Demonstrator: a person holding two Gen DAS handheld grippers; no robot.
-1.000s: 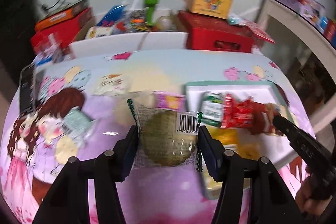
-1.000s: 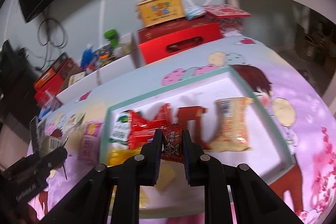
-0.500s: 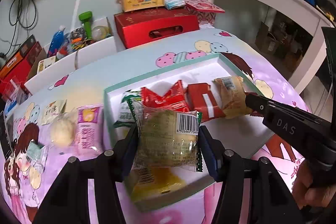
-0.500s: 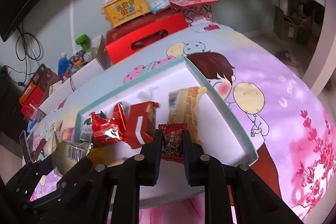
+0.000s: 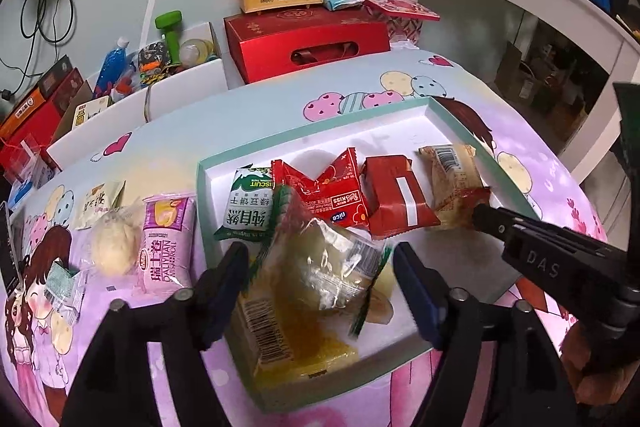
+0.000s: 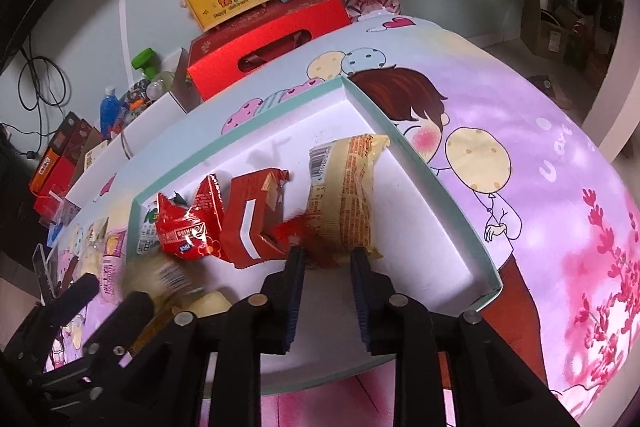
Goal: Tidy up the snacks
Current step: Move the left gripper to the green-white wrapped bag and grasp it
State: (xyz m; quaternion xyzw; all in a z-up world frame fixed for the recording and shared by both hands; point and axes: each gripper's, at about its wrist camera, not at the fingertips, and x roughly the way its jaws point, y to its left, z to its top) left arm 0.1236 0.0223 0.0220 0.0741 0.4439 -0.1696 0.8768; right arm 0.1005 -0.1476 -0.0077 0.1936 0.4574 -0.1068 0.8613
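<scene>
Our left gripper (image 5: 320,263) stands wide apart, the clear green-edged cake packet (image 5: 324,259) loose between its fingers over the teal-rimmed tray (image 5: 456,125). Our right gripper (image 6: 327,253) is parted too; the blurred small red packet (image 6: 308,233) sits at its tips.

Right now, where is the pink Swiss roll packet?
In the left wrist view, the pink Swiss roll packet lies on the tablecloth just outside the tray's left wall, beside the round pale bun.
</scene>
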